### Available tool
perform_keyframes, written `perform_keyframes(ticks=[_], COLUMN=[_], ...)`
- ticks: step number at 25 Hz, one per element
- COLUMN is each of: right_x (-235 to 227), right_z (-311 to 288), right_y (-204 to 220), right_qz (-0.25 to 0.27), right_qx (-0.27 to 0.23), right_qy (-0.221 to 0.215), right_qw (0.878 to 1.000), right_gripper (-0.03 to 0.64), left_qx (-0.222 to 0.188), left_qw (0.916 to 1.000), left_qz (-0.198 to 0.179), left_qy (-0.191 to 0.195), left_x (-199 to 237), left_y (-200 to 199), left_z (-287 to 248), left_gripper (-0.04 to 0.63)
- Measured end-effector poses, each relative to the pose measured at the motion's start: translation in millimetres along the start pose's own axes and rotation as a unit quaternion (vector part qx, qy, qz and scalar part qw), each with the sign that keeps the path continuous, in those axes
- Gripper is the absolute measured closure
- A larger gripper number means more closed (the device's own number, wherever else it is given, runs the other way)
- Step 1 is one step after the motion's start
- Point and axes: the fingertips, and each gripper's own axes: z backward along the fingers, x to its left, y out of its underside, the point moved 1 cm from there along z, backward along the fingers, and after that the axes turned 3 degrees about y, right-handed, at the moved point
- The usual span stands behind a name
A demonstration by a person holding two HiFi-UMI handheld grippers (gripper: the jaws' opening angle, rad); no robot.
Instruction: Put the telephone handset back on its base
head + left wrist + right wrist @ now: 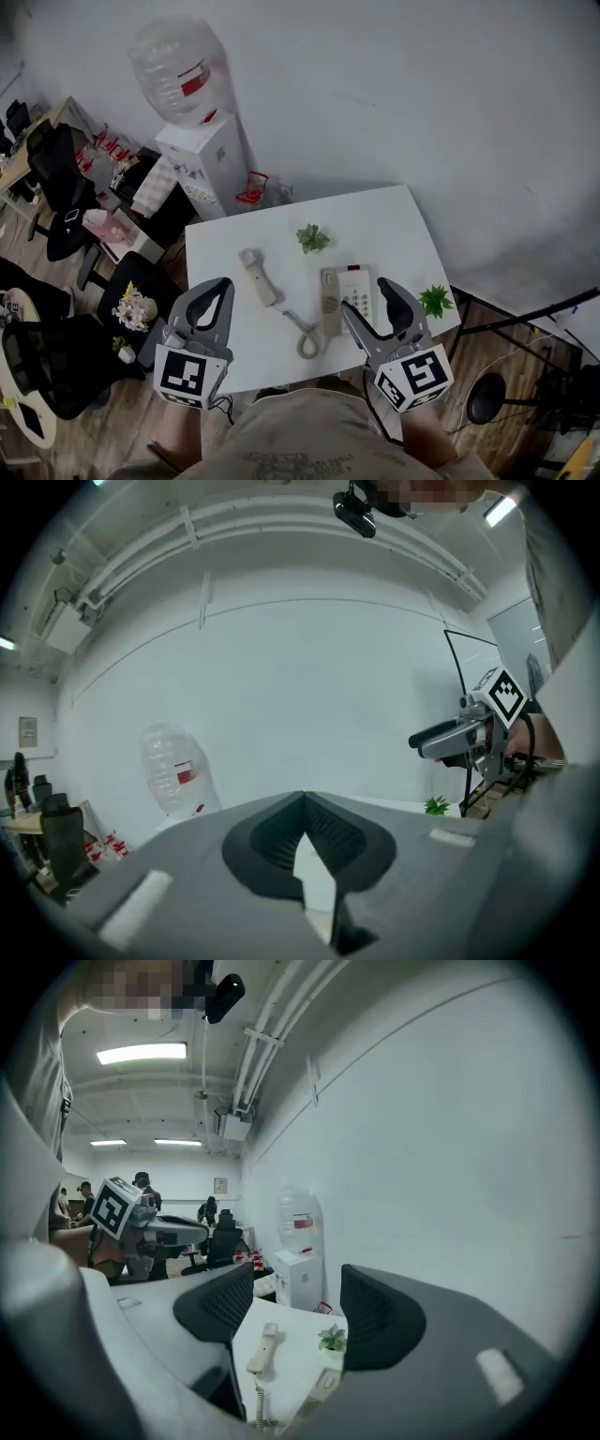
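Because nothing is gripped yet, both claws hang over the near edge of the surface (389,211), ready to reach. A cooler (202,155) stands far behind the base (354,292), clear of the work. The right claw (380,309), by the base's near end, gapes wide and empty. The left claw (212,298), well left of the base, is pinched together on nothing. The handset (257,276) lies left of the base, tethered by its cord (307,339). One plant (312,237) sits just behind the base and another plant (435,300) to its right, and neither seems to block the way.

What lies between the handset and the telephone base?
Only the coiled cord, running over bare table from the handset to the base; the head view shows it.
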Motion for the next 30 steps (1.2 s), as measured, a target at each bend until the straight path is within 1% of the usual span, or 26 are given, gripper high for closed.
perform_keyframes(ticks=[5,9,12,14,17,19,21,23,25,26,28,30], right_x=[-20,-34,-34,-31,-21,-11,0,8,15,19,29,43], right_z=[-13,-22,-28,-31,-38,-42,-47,-52,-59,-63,-74,-86], right_y=[-10,-10,-10,-14,-17,-13,-9,-5,0,5,16,30], right_qz=[0.008,0.011,0.008,0.006,-0.014,-0.022,-0.018,-0.015,-0.02,-0.025,-0.033,-0.035], right_qx=[-0.003,0.002,0.002,-0.011,-0.022,-0.017,-0.01,-0.001,0.011,0.018,0.034,0.053], right_qy=[-0.052,-0.084,-0.108,-0.122,-0.132,-0.139,-0.148,-0.154,-0.151,-0.147,-0.146,-0.151], right_qw=[0.999,0.996,0.994,0.992,0.991,0.99,0.989,0.988,0.988,0.989,0.988,0.986], right_gripper=[0.311,0.313,0.314,0.321,0.328,0.33,0.33,0.33,0.33,0.341,0.36,0.359], left_qx=[0.013,0.024,0.035,0.04,0.044,0.045,0.047,0.05,0.049,0.049,0.051,0.061], left_qw=[0.9993,0.9974,0.9955,0.9945,0.9924,0.9908,0.9893,0.9879,0.9868,0.986,0.984,0.9819], left_qz=[0.002,0.01,0.017,0.011,0.0,0.006,0.013,0.018,0.02,0.022,0.03,0.038], left_qy=[-0.034,-0.068,-0.087,-0.096,-0.114,-0.127,-0.138,-0.146,-0.153,-0.158,-0.168,-0.175], left_x=[-14,-22,-25,-25,-21,-18,-14,-10,-7,-5,0,3], left_y=[-12,-15,-14,-15,-14,-10,-5,1,4,7,18,31], left_z=[-8,-12,-8,-5,4,13,21,29,35,37,43,48], left_gripper=[0.594,0.594,0.594,0.595,0.594,0.594,0.595,0.594,0.595,0.594,0.594,0.594])
